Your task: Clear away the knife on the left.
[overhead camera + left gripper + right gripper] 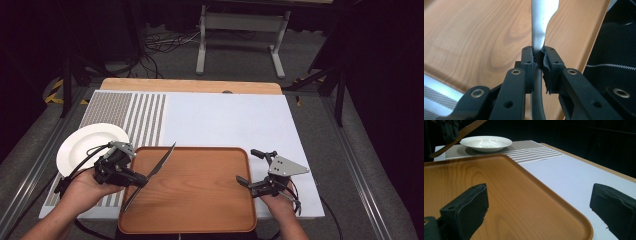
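A table knife (162, 160) hangs tilted over the left part of the wooden tray (200, 200), blade pointing to the far right. My left gripper (140, 180) is shut on it at the middle of its length. In the left gripper view the jaws (539, 53) clamp the knife (544, 22) where handle meets blade, above the tray (474, 37). My right gripper (245, 165) stands open across the tray's right rim, with nothing between its jaws. Its own view has the open gripper (539, 202) astride the tray's edge (564, 205), and the knife (466, 130) far off.
A white plate (85, 145) sits on a striped placemat (125, 112) at the left of the white table top (230, 120). The plate (486, 143) and placemat (531, 151) lie beyond the tray in the right gripper view. Dark floor and a stand lie behind.
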